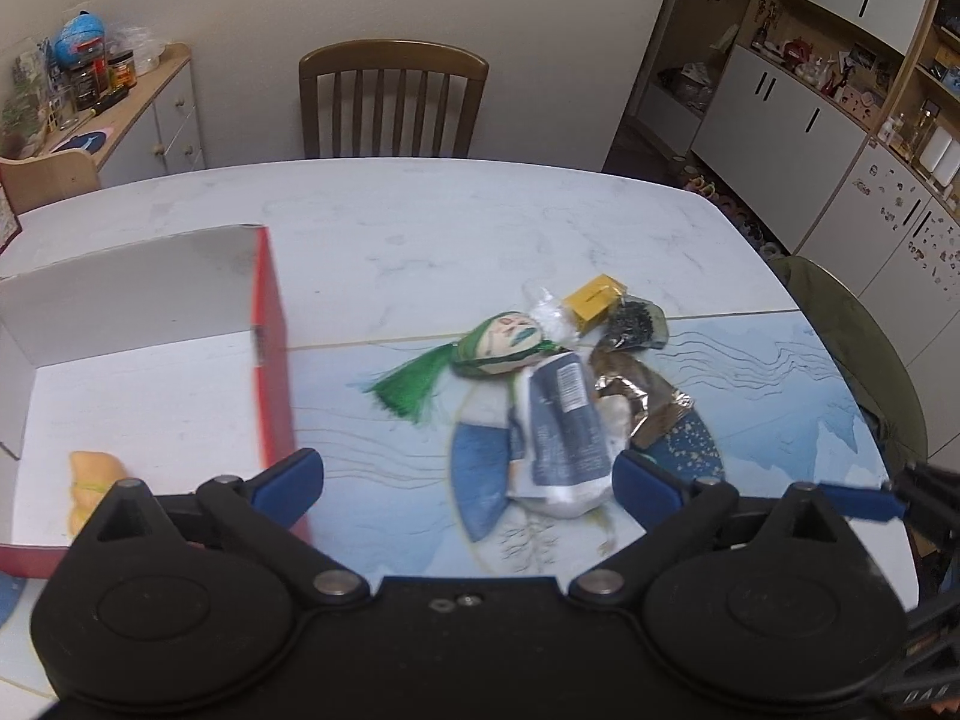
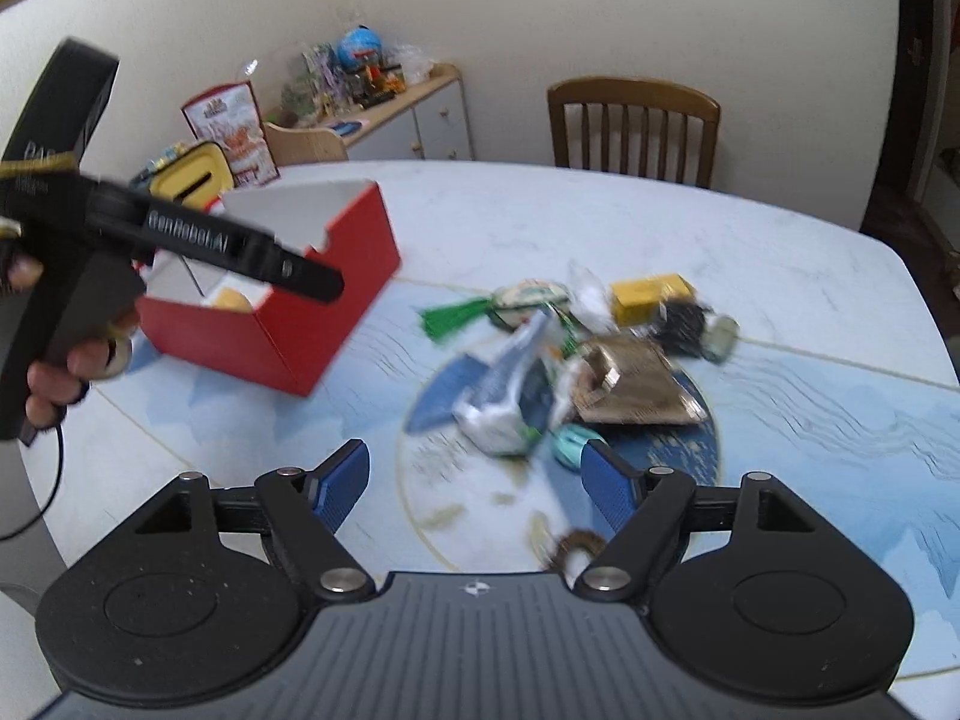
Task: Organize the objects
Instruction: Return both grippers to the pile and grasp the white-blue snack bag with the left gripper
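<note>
Hovering over the white table [image 1: 420, 222]; both my jaws spread, nothing between them. Red box [image 1: 273, 354] sits open at the left, a yellowish item [image 1: 90, 474] inside, too blurred to identify. Pile lies right of the box: blue-grey packet [image 1: 564, 426], brown foil pouch [image 2: 636, 390], green-tasselled doll head [image 1: 504, 339], small yellow box [image 1: 591, 297]. Left gripper [image 1: 468, 480] nearest the packet; right gripper [image 2: 474, 480] above the pile.
</note>
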